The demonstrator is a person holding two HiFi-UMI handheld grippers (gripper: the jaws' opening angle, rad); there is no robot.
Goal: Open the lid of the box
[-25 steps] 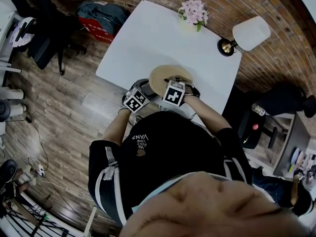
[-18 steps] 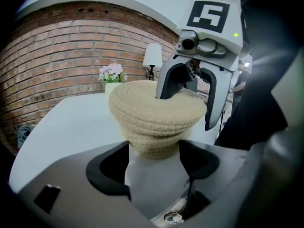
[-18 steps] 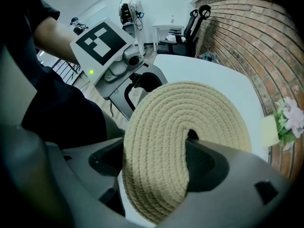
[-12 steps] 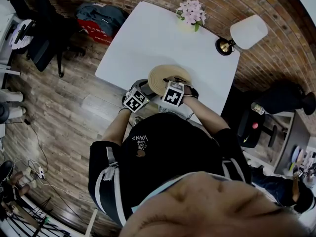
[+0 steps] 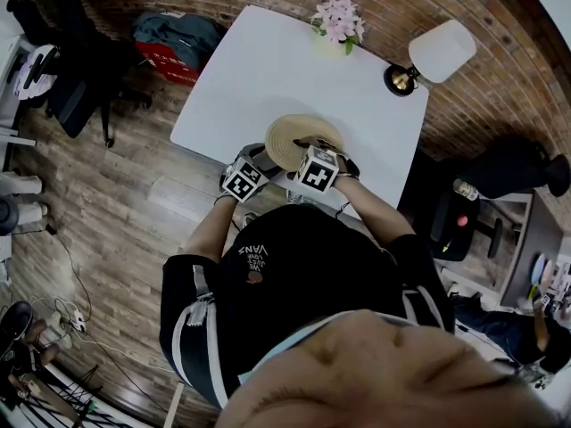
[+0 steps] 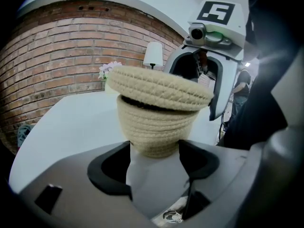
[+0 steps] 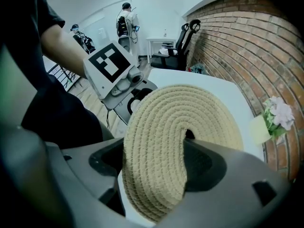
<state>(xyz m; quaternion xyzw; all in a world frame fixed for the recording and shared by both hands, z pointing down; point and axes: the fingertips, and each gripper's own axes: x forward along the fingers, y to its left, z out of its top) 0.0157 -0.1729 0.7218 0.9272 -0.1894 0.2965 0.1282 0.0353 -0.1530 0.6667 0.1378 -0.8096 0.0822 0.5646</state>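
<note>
- White tabletop before red-brick wall; one pink flower bunch, one white-shaded lamp.
- One beige coiled-rope box at near table edge, hidden in head view beneath one round rope lid.
- Left gripper clamped on box base.
- Right gripper pinching lid rim, lid tilted up.

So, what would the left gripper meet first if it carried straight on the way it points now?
The woven box: the left gripper points straight at its body, which sits between the jaw tips and seems gripped there, below the raised lid.
</note>
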